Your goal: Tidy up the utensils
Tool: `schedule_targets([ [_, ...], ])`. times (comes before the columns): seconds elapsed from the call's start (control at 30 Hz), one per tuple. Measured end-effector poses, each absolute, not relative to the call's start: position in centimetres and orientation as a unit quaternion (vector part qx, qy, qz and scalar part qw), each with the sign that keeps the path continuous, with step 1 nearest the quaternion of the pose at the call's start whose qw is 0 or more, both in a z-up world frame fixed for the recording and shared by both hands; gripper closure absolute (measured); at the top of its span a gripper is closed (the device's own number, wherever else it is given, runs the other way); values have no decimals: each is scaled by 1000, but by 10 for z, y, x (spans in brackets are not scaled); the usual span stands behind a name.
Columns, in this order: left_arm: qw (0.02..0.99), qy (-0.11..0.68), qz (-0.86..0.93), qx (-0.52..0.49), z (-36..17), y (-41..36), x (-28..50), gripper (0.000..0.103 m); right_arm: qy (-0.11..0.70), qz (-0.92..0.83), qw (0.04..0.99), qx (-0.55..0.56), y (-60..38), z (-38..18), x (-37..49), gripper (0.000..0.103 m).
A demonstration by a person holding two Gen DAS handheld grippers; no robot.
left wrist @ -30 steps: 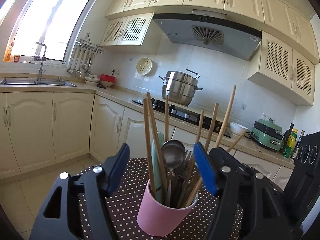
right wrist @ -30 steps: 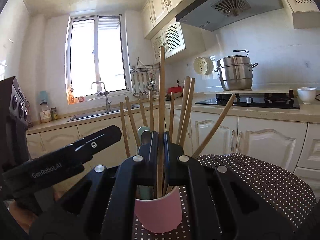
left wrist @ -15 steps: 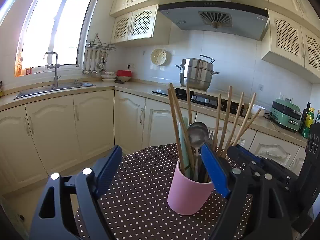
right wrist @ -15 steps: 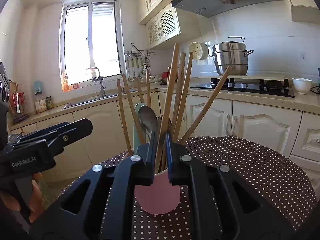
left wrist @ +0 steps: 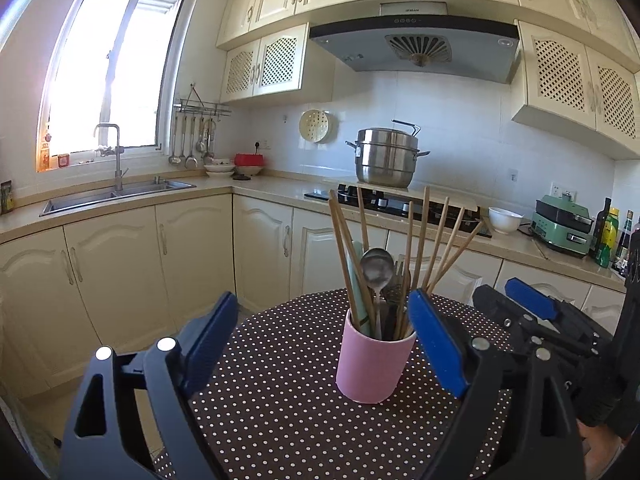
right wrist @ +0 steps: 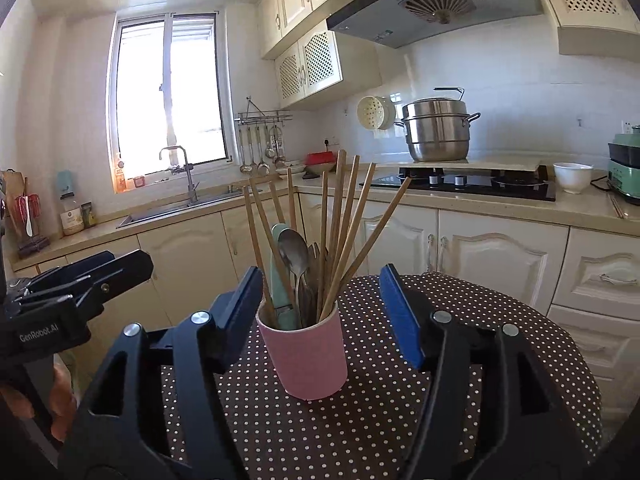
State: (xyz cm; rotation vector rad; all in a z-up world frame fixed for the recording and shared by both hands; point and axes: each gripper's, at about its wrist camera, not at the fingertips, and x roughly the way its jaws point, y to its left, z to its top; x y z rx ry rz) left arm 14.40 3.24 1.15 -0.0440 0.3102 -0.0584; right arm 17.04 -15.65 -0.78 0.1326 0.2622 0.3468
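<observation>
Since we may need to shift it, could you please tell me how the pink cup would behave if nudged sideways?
The pink cup is tall and narrow, and long chopsticks lean well above its rim, so it probably tips easily. On the dotted tablecloth it may drag rather than slide.

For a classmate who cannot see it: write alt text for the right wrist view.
A pink cup holding wooden chopsticks and a metal spoon stands on a dotted tablecloth, between the right gripper's opening jaws, untouched. Kitchen cabinets, sink and stove lie behind.
</observation>
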Motion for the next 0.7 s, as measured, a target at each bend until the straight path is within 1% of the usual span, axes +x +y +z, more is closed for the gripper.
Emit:
schedule_targets([
  [0.07, 988, 148, -29, -17, 16, 30, 134, 16, 131, 163, 976, 64, -158, -2, 159, 38],
  [0.13, 989, 145, -34, -15, 18, 29, 124, 15, 133, 155, 977, 59, -159, 4, 146, 37],
  [0.33, 990, 134, -32, -15, 28, 25, 95, 12, 134, 139, 980, 46, -163, 19, 112, 28],
  [0.43, 991, 131, -35, -15, 33, 23, 83, 10, 132, 130, 982, 36, -163, 24, 96, 25],
  [0.7, 992, 122, -44, -10, 42, 13, 62, 9, 130, 120, 984, 27, -166, 29, 70, 22],
])
